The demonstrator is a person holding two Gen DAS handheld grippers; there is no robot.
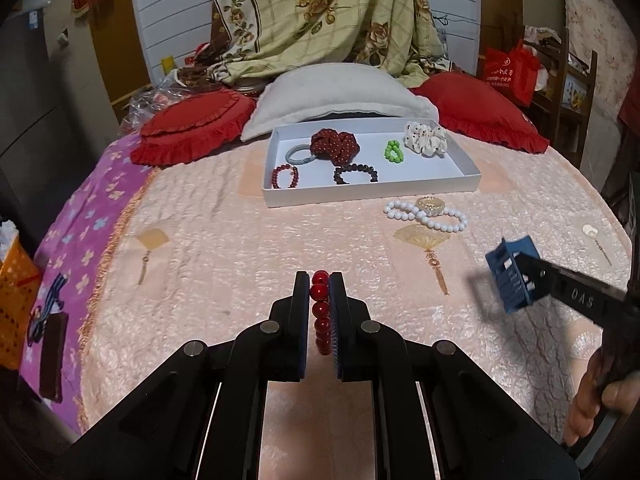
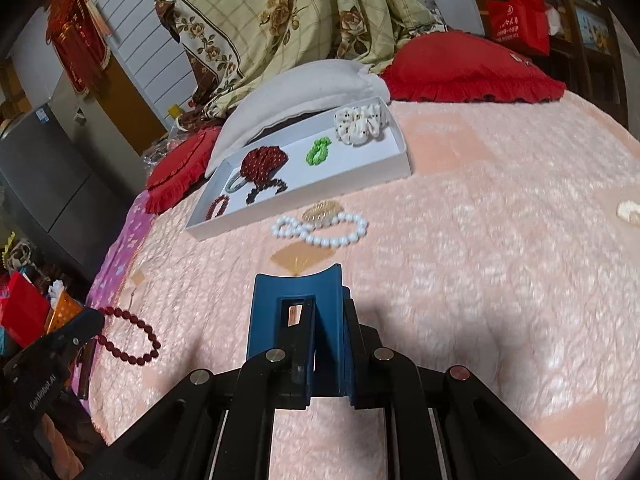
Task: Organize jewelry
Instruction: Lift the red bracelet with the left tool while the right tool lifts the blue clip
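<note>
pink bedspread [image 1: 224, 240]; glossy round red bead bracelet [image 1: 321, 312].

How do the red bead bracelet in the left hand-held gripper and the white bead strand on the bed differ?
The red bead bracelet is clamped in the left hand-held gripper, off the bed; the white bead strand lies loose on the bedspread, in front of the white tray. The red bead bracelet hangs as one open loop; the white bead strand is twisted into a figure-eight. Both are strings of round beads outside the tray.

tray [image 1: 372, 194] on bed [image 1: 224, 248] (pillow [image 1: 340, 88] behind)
</note>
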